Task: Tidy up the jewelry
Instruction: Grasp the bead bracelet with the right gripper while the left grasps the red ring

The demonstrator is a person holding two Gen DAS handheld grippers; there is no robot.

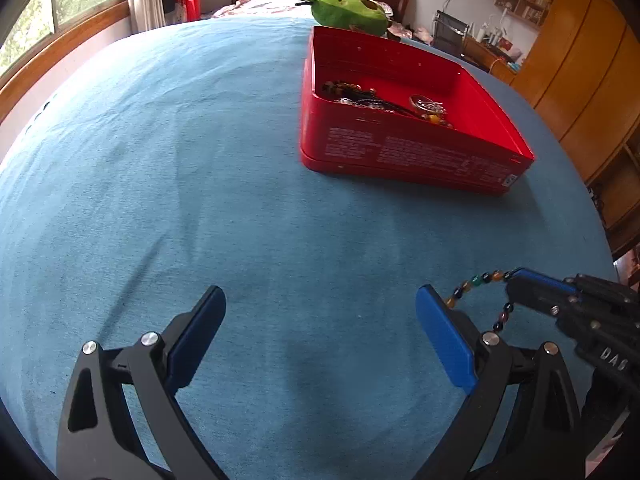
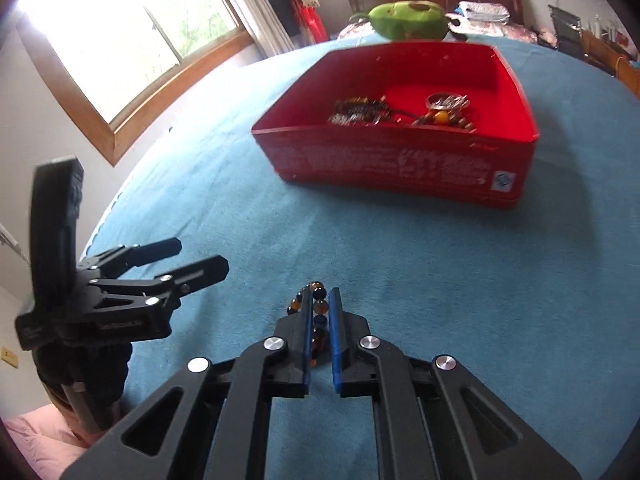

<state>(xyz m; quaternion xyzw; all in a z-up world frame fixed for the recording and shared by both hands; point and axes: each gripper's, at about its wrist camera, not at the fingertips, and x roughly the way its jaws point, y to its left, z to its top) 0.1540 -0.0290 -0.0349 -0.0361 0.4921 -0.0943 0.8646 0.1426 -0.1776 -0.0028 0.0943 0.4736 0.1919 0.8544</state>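
Note:
A red box point(image 1: 400, 156) point(image 2: 384, 168) stands on the blue cloth, with several pieces of jewelry point(image 1: 384, 100) point(image 2: 400, 114) inside. My right gripper point(image 2: 322, 294) is shut on a bead bracelet point(image 2: 318, 308) of dark, amber and green beads, held near the cloth in front of the box. In the left wrist view the right gripper point(image 1: 516, 276) shows at the right with the bracelet point(image 1: 476, 284) hanging from its tip. My left gripper point(image 1: 320, 300) is open and empty, low over the cloth; it also shows in the right wrist view point(image 2: 200, 256).
A green plush toy point(image 1: 348, 10) point(image 2: 408, 20) lies behind the box. The blue cloth point(image 1: 180, 180) covers the whole surface. A window point(image 2: 120, 40) is on the left, wooden cabinets point(image 1: 580, 80) on the right.

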